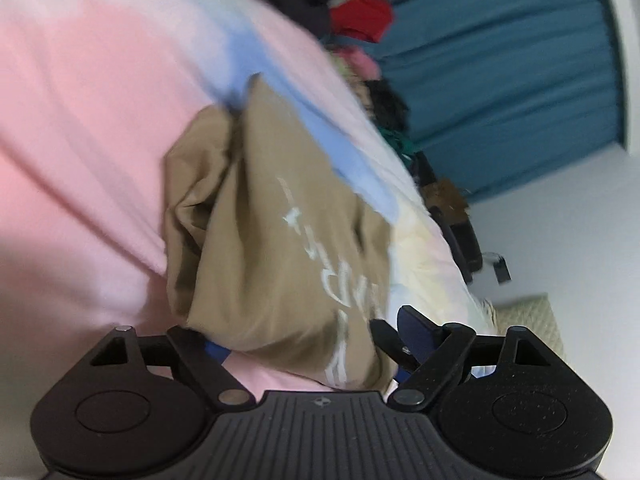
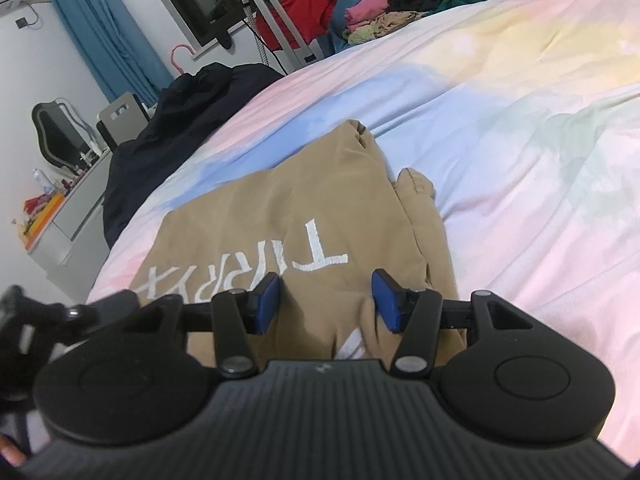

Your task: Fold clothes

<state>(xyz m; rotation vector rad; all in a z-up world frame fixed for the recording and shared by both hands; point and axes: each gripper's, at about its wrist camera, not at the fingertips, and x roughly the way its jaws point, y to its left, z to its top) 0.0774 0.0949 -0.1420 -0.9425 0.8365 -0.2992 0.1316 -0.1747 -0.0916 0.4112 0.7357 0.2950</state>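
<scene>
A tan garment with white lettering (image 2: 288,220) lies partly folded on the pastel bed sheet (image 2: 520,160). My right gripper (image 2: 326,300) is open just above its near edge, blue pads (image 2: 268,300) either side of a fold, not pinching it. In the left wrist view the same tan garment (image 1: 280,240) is bunched and drapes between the spread fingers of my left gripper (image 1: 308,348), which stands open; its left pad is mostly hidden by cloth. The view is blurred.
A dark garment (image 2: 168,128) lies at the bed's left edge. A pile of clothes (image 2: 384,16) sits at the far end, with a red garment (image 2: 304,4) on a stand. Blue curtains (image 1: 500,80) and a desk (image 2: 68,216) stand beyond.
</scene>
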